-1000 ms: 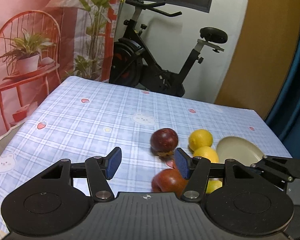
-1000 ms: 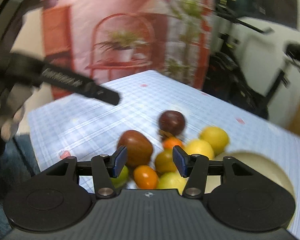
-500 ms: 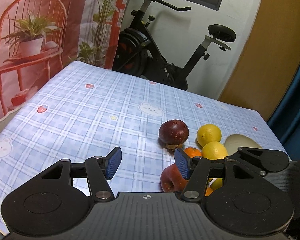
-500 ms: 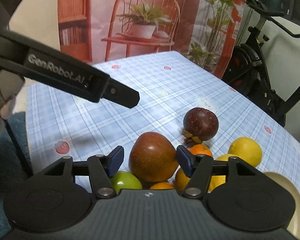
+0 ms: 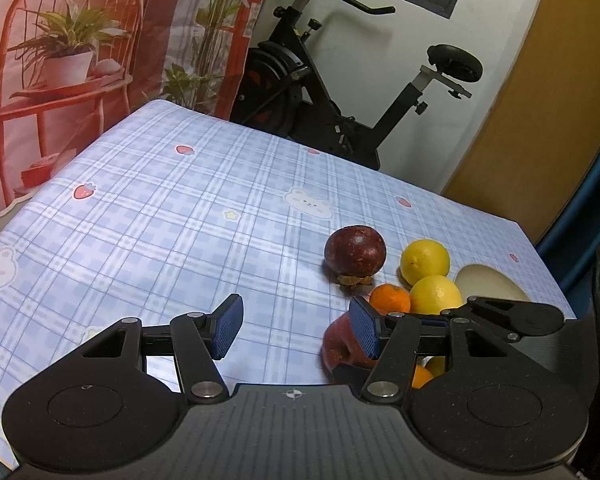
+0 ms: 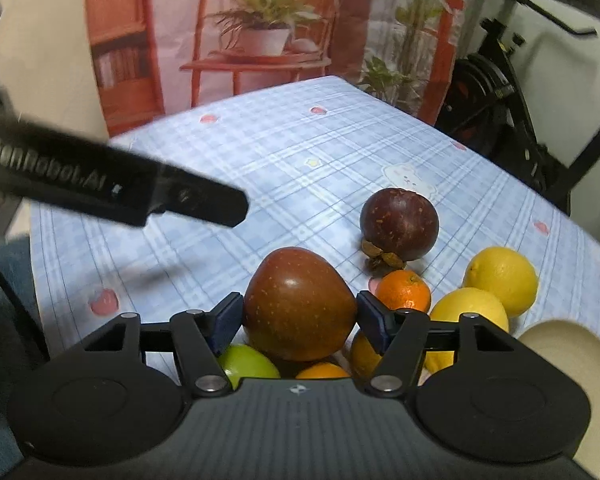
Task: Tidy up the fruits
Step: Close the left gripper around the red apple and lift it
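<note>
On the table (image 5: 148,216), covered by a blue checked cloth, all the fruit sits loose in one cluster beside an empty cream plate (image 6: 572,344). Nothing looks sorted yet, so the task appears barely begun. The right claw (image 6: 299,318) has just been opening its jaws, which now flank a large red-brown apple (image 6: 298,304) with the pads at its sides; whether they press is unclear. The left claw (image 5: 296,326) hovers part-open and empty near the cluster. A mangosteen (image 6: 399,224), two lemons (image 6: 500,276), tangerines and a green apple (image 6: 246,364) remain.
</note>
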Motion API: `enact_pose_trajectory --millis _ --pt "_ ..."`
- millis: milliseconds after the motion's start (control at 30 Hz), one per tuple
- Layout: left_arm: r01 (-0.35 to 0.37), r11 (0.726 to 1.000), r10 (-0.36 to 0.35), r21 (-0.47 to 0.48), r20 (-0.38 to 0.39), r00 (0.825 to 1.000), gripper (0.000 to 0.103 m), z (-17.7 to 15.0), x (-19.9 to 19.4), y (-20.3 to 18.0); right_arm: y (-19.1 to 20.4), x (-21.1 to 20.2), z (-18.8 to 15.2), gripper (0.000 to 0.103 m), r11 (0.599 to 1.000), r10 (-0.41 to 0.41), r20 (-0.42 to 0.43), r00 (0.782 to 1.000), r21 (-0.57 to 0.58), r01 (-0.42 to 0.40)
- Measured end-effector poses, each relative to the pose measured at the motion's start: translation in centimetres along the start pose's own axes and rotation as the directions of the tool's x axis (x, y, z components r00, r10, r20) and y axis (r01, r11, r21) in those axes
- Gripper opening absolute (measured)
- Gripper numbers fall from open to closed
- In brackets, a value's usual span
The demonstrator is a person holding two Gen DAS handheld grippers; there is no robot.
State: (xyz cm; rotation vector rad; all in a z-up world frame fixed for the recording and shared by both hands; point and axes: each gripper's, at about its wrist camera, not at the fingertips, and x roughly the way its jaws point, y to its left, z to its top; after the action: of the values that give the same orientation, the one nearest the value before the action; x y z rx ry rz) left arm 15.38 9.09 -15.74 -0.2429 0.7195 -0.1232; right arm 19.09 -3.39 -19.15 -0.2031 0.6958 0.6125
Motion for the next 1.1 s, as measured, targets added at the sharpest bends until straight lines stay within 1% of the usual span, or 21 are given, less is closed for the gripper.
enact_pose_trajectory --millis 67,200,267,367,433,500,767,867,1000,1100 --pt "-0.003 1.0 0.003 -0.007 -0.006 1.0 0.062 0.0 0.1 0.0 -0.4 0.2 0.1 0.064 0.997 0.046 0.01 0.999 0.064 -0.047" --pt "-0.01 1.0 0.01 0.002 -0.021 1.0 0.062 0.0 0.5 -0.3 -0.4 0.4 0.0 0.064 0.985 0.102 0.043 0.994 0.133 -0.107" --pt "-0.011 1.0 0.011 0.001 -0.035 0.999 0.062 0.0 0.9 -0.3 -0.7 0.3 -0.1 0.064 0.979 0.111 0.06 0.992 0.165 -0.12" --pt "0.017 1.0 -0.017 -0.024 -0.04 0.999 0.062 0.0 1.3 -0.2 -1.3 0.1 -0.4 0.064 0.97 0.13 0.069 0.989 0.197 -0.141" --pt "0.023 1.0 -0.024 -0.02 -0.043 0.999 0.062 0.0 1.5 -0.3 -1.4 0.0 -0.5 0.064 0.967 0.135 0.071 0.988 0.206 -0.147" --pt "0.028 0.999 -0.029 -0.018 -0.047 0.998 0.062 0.1 1.7 -0.5 -1.4 -0.2 -0.7 0.065 0.969 0.13 0.075 0.989 0.203 -0.143" --pt "0.061 0.998 -0.06 0.013 -0.057 0.997 0.063 0.1 2.5 -1.9 -1.0 -1.5 -1.1 0.065 0.985 0.051 0.104 0.993 0.158 -0.067" --pt "0.08 0.996 -0.078 0.028 -0.067 0.995 0.064 0.1 3.0 -2.4 -1.1 -2.0 -1.4 0.065 0.986 0.031 0.112 0.993 0.16 -0.049" --pt "0.092 0.995 -0.088 0.046 -0.076 0.993 0.064 0.0 3.7 -3.2 -1.5 -2.6 -1.7 0.061 0.982 0.026 0.122 0.992 0.184 -0.049" --pt "0.103 0.994 -0.101 0.032 -0.081 0.992 0.064 0.0 4.1 -3.2 -1.6 -2.9 -1.9 0.058 0.981 0.025 0.127 0.992 0.19 -0.049"
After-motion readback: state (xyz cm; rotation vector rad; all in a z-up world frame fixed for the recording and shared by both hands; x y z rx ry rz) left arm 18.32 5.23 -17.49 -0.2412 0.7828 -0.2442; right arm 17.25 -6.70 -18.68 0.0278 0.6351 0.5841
